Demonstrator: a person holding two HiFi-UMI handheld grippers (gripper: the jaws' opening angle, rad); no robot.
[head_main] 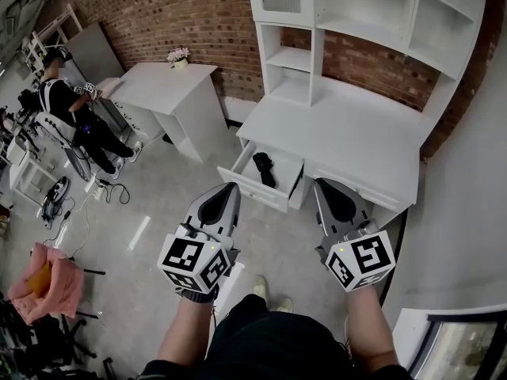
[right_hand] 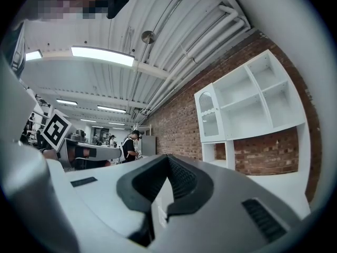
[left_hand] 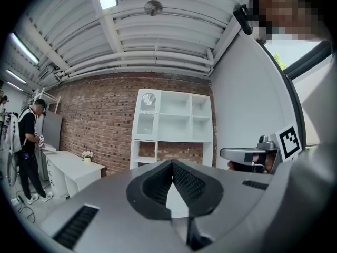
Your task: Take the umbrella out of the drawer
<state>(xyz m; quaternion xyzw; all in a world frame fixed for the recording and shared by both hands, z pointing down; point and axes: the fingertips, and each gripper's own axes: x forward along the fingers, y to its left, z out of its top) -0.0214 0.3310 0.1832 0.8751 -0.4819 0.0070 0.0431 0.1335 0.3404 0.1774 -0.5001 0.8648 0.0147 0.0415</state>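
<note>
Two tools, both held out level in front of you, and both are closed with nothing in them. Your left tool has its jaws pinched tip to tip. The right tool looks the same in its own view: tips meeting, nothing caught between them. Neither one is touching anything.

The umbrella is a black folded one. It's lying at a slight slant inside the open drawer, roughly in the middle of it. That drawer is pulled out from the left end of the white desk, the one with the white shelf unit standing on it against the brick wall.

From the head view, your left tool's tip lines up with the drawer's front panel, and the right tool's tip sits just off the drawer's right side. So the umbrella lies between the two tools and a bit beyond them.

Off to the left, another person stands at a second white desk that has a small flower pot on it. Something pink is lying down in the lower left corner
</note>
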